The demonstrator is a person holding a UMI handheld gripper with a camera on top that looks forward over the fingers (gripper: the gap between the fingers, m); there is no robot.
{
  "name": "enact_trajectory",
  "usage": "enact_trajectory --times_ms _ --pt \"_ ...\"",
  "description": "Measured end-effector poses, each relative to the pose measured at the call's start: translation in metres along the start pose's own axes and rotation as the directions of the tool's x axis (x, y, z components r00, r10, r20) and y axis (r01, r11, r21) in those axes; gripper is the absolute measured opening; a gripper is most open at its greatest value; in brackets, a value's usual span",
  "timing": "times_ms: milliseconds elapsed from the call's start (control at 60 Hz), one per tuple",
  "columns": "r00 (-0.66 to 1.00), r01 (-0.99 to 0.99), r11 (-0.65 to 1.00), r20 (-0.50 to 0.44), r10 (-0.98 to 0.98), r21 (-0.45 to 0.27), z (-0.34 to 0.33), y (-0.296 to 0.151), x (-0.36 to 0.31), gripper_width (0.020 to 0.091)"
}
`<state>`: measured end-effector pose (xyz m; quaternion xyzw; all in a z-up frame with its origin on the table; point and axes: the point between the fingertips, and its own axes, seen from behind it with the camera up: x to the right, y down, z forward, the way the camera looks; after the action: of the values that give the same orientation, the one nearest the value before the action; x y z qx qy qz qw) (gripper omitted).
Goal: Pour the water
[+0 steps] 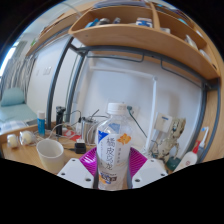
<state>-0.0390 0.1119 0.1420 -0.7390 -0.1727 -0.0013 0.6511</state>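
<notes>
The gripper [112,172] has a clear plastic water bottle [113,145] standing upright between its two fingers, and the magenta pads [90,162] lie against the bottle's lower sides, one at each flank, so the jaws look closed onto it at about the bottle's own width. The bottle carries a white cap [117,107] and a label with blue and orange print, and it fills the middle of the scene, rising from between the fingers. To the left of the bottle, a white cup [50,152] stands upright on the surface [30,160], apart from the bottle and a little farther out than the fingers. Farther left of the bottle, beyond the cup, a small blue bottle [41,124] stands among a clutter of small items too blurred to tell apart. To the right of the bottle, a white jug-like vessel [160,128] sits on the surface near the wall. Above the bottle, a wooden shelf [130,38] on a metal frame spans the scene, bearing several objects that cannot be made out.
</notes>
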Motion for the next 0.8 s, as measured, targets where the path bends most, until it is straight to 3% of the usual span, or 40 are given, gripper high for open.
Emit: enact_trajectory --times_ms 167,567,767,800 --pt "0.988 -0.142 0.989 0.074 0.139 0.030 0.005 0.011 -0.010 0.0388" --pt "0.990 -0.128 0.990 0.067 0.123 0.064 0.018 0.026 -0.021 0.0398" --pt "0.996 -0.064 0.995 0.066 0.059 0.074 0.013 0.023 -0.025 0.0548" --pt "0.996 -0.064 0.996 0.072 0.059 0.070 0.012 0.023 -0.026 0.0633"
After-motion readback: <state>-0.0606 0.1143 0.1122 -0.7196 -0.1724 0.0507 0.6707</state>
